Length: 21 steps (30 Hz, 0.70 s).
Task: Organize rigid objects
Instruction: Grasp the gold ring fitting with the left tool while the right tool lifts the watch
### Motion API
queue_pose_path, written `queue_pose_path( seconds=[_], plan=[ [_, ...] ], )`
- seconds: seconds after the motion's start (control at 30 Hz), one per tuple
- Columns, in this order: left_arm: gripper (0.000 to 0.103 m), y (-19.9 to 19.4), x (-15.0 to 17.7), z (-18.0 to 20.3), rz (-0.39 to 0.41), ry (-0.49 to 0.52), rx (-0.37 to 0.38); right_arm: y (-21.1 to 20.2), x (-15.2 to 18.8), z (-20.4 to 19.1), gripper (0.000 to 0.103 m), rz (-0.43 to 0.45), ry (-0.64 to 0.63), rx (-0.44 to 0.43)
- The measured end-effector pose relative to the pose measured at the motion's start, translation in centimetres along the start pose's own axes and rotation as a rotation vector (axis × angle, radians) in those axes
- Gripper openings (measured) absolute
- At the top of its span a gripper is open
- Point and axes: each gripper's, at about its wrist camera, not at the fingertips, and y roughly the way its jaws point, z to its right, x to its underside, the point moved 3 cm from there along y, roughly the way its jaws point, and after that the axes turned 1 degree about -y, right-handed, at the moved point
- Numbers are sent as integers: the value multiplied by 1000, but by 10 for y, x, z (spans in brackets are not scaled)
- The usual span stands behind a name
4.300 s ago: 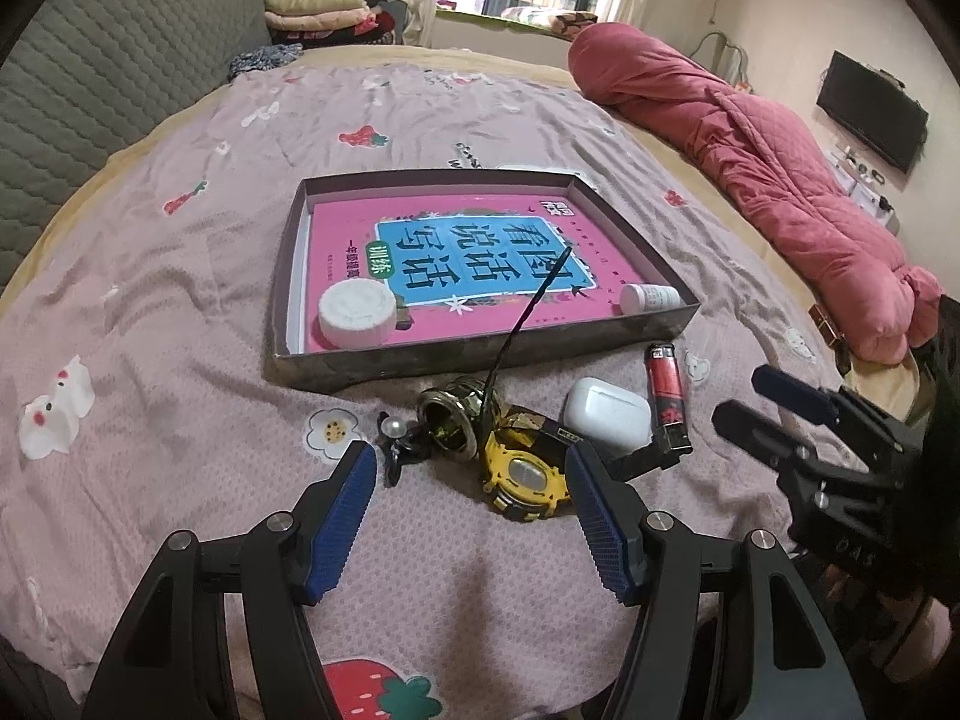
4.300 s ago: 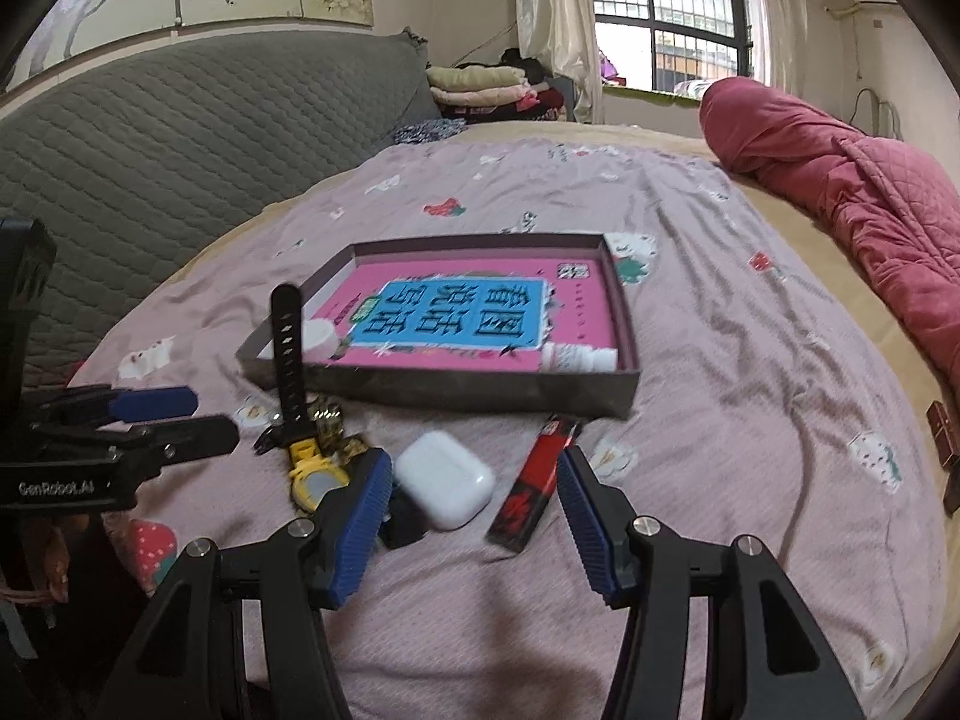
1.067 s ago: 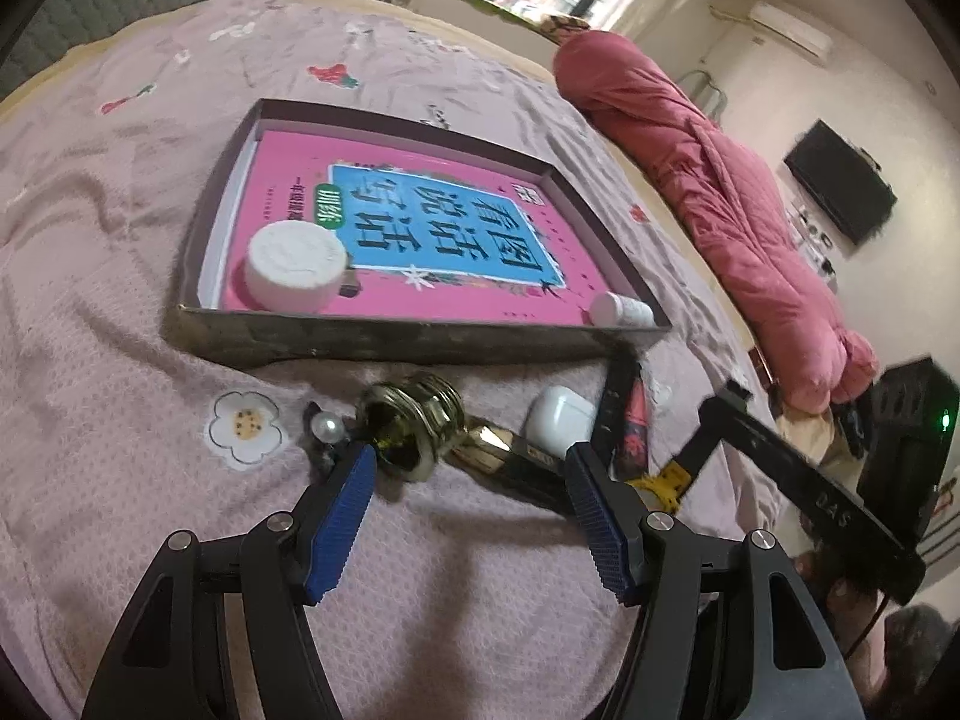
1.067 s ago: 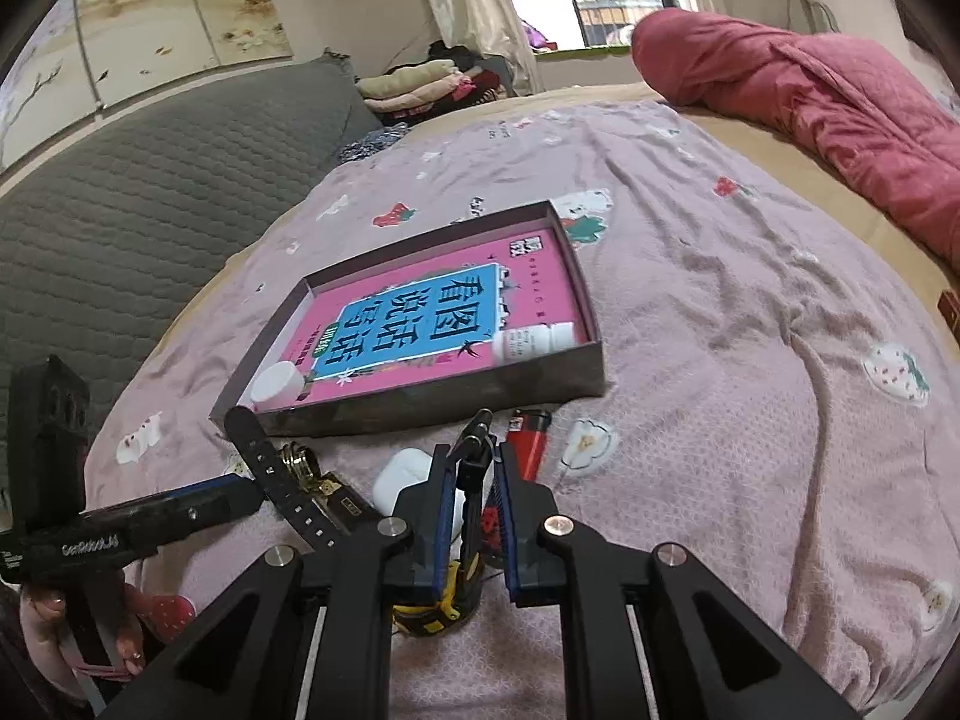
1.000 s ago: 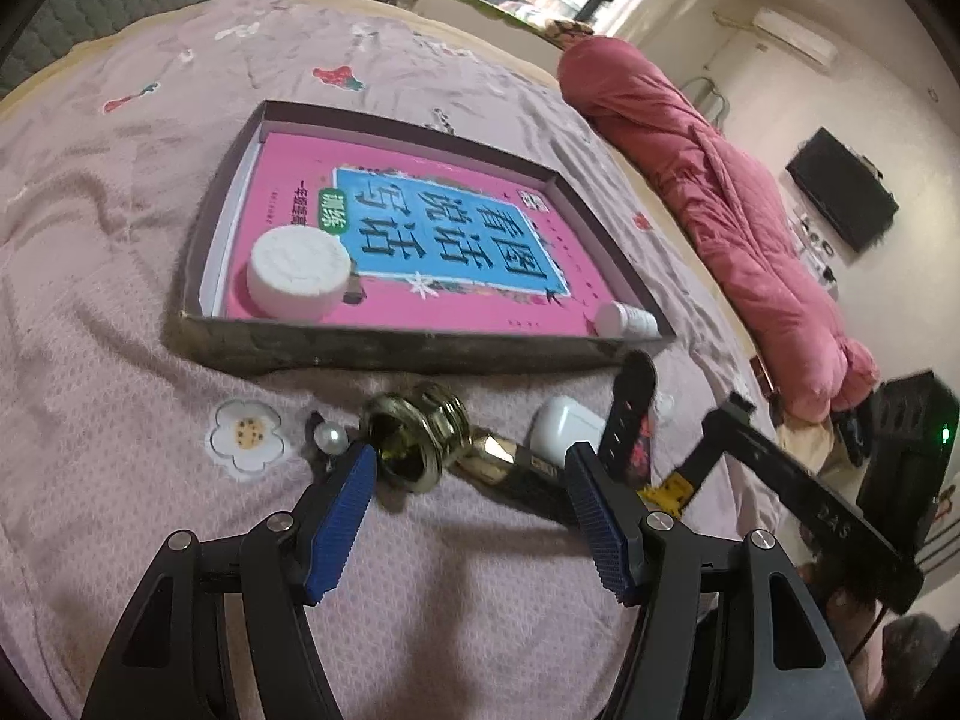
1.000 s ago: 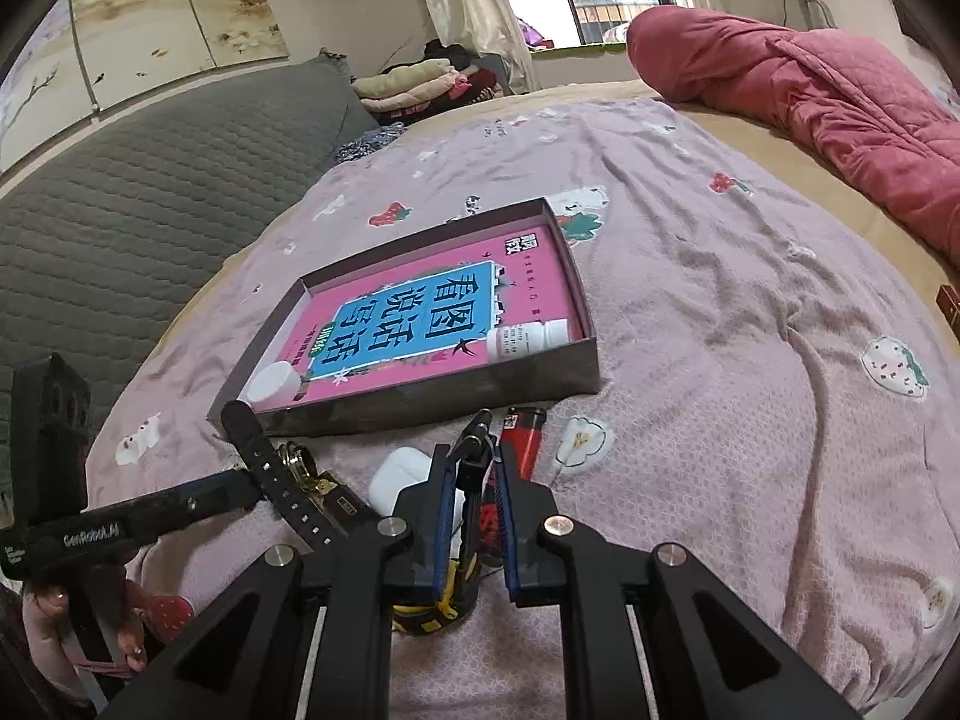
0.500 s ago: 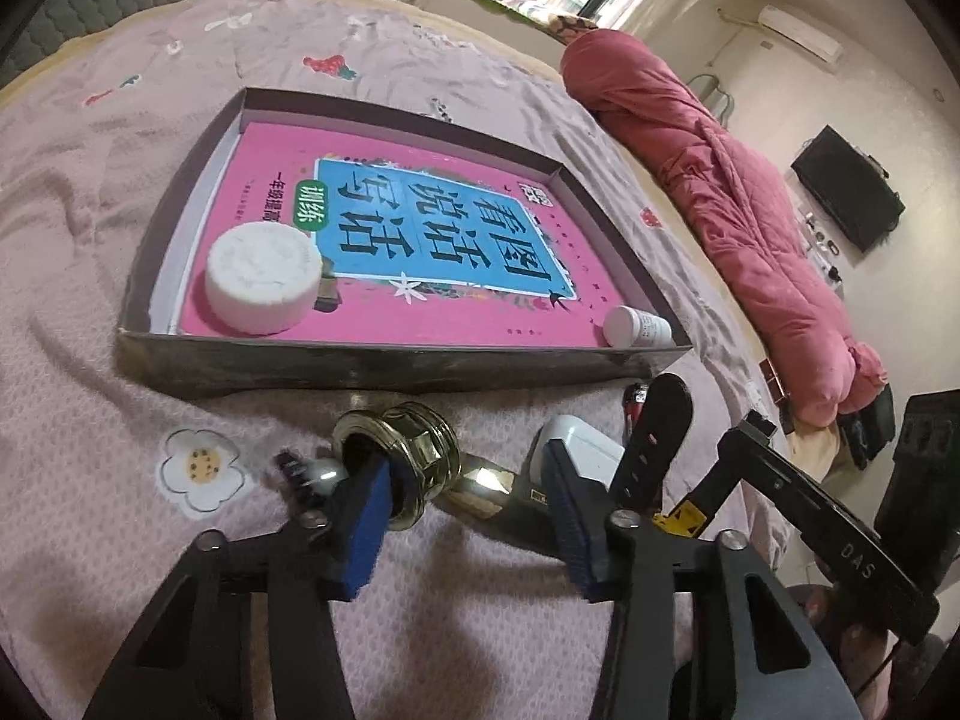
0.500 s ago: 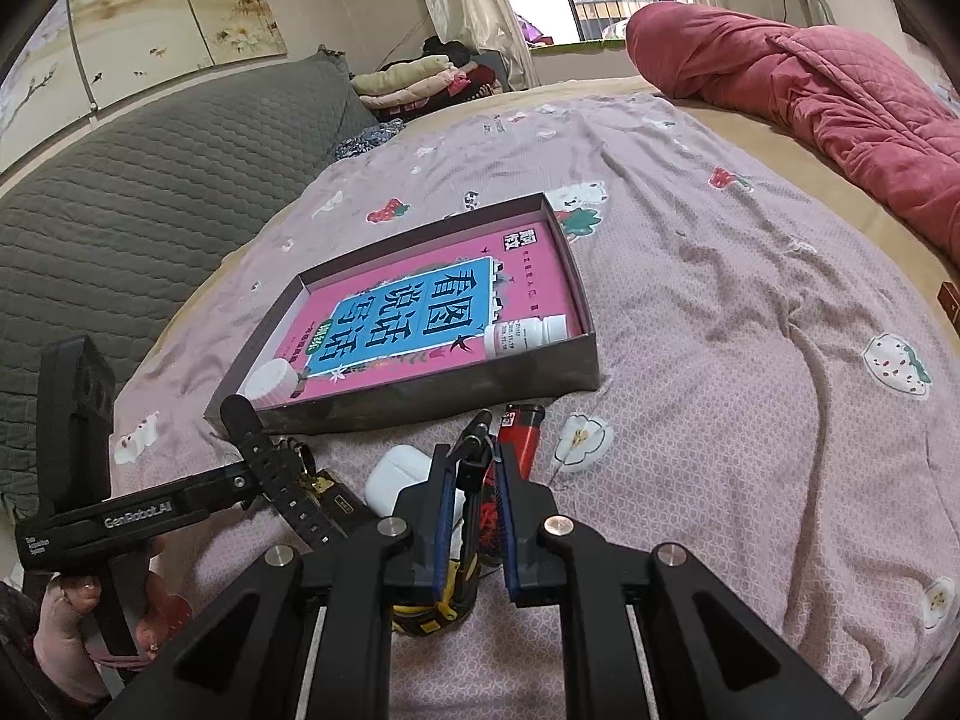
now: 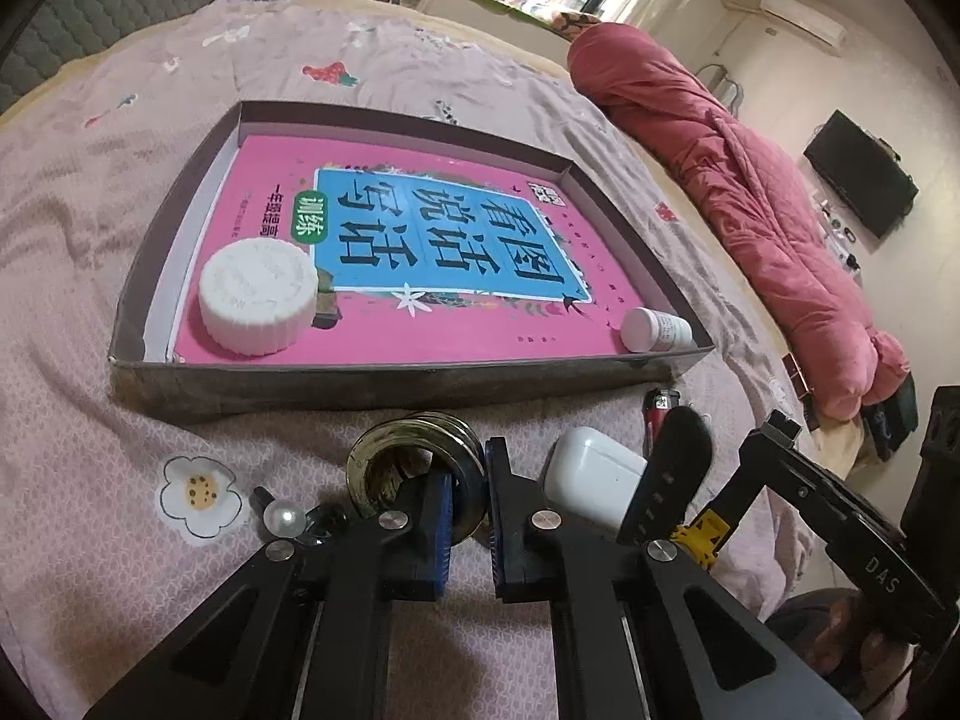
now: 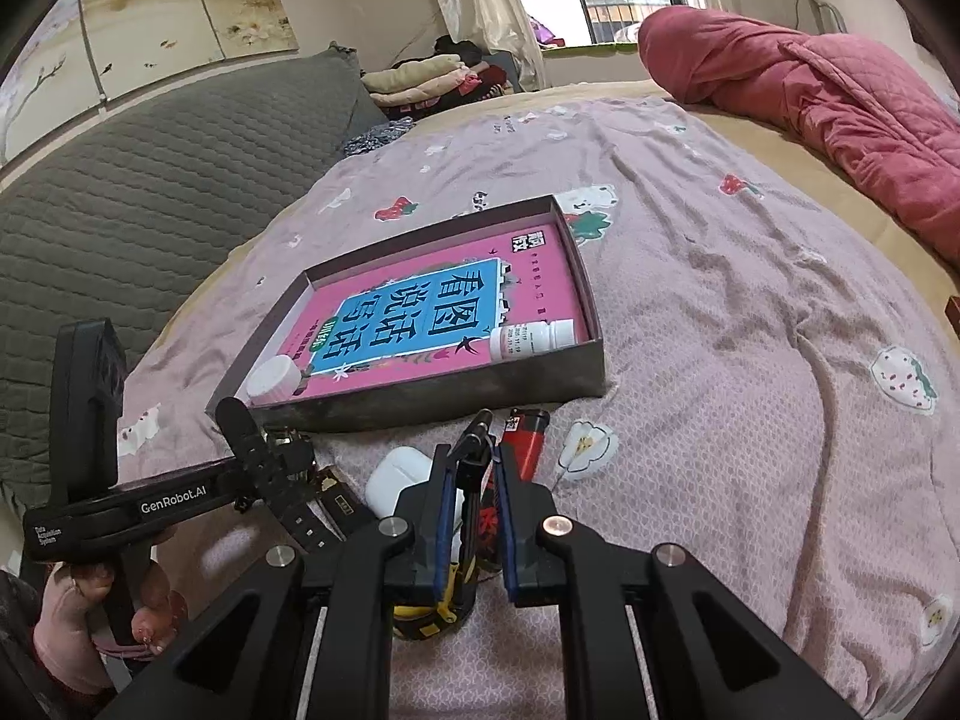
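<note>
My left gripper (image 9: 468, 462) is shut on the near rim of a brass ring-shaped piece (image 9: 402, 456) lying on the bedspread just in front of the tray (image 9: 390, 384). My right gripper (image 10: 473, 450) is shut on a yellow-and-black watch (image 10: 429, 615), gripping its black strap; the strap's other end (image 9: 675, 468) sticks up in the left wrist view. A white earbud case (image 9: 594, 480) and a red lighter (image 10: 528, 438) lie between the two grippers. Inside the tray, on a pink book (image 9: 450, 240), sit a white round jar (image 9: 258, 294) and a small white bottle (image 9: 654, 330).
A pearl hair clip (image 9: 285, 519) lies left of the brass piece. A rolled pink quilt (image 9: 750, 192) lies along the bed's right side and a grey padded headboard (image 10: 150, 180) to the left. A person's hand (image 10: 90, 618) holds the left gripper's handle.
My left gripper moved forward to the brass piece and its jaws closed on the rim. The right gripper, open earlier, has kept hold of the watch for the last second without moving.
</note>
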Motion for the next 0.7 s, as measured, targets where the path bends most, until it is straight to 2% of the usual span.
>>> queue_pose_path(
  seconds=[0.4, 0.7],
  plan=[
    [10, -24, -6, 9, 66, 27, 10, -14, -8, -15, 13, 62, -74, -16],
    [10, -38, -8, 12, 95, 63, -13, -24, -19, -17, 13, 117, -68, -39]
  ],
)
